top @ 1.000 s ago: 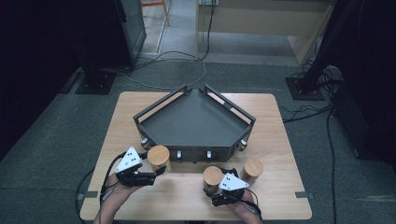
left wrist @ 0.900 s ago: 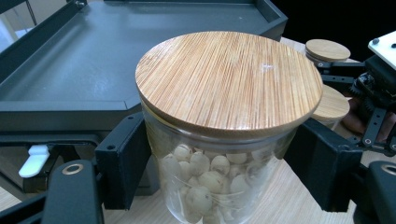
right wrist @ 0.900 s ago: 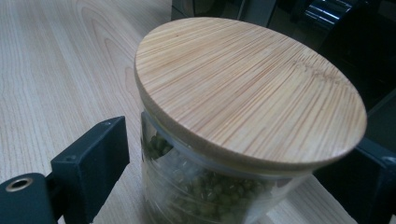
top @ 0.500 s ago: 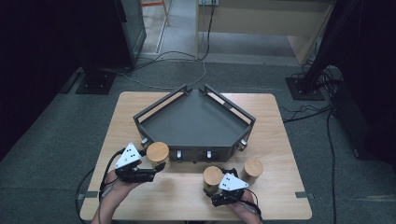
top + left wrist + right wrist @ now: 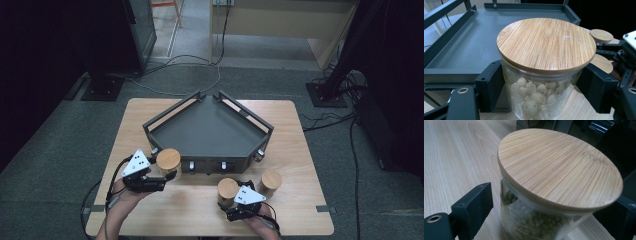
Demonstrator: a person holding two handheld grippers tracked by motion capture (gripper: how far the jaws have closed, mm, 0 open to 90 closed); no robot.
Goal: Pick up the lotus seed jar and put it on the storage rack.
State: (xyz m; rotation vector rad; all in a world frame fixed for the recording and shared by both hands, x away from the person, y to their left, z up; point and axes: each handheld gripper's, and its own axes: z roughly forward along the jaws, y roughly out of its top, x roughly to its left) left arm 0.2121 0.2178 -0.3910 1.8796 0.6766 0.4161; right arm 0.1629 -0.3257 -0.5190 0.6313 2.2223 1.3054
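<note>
Here, the left gripper (image 5: pixel 167 176) is clamping a glass jar of pale round balls (image 5: pixel 536 97), its black jaws pressing both sides of the glass just under the bamboo lid (image 5: pixel 546 43); that jar is standing at the near left corner of the dark metal tray (image 5: pixel 210 131), just beside its front rail; the right gripper (image 5: pixel 227 202) is sitting around a jar of green beans (image 5: pixel 534 220) near the table's (image 5: pixel 295 150) near edge, its jaws flanking the glass, though whether they are touching it I cannot tell; a third lidded jar (image 5: pixel 271 181) is standing just right of that one, apart from both tools; the tray's floor is lying bare.
</note>
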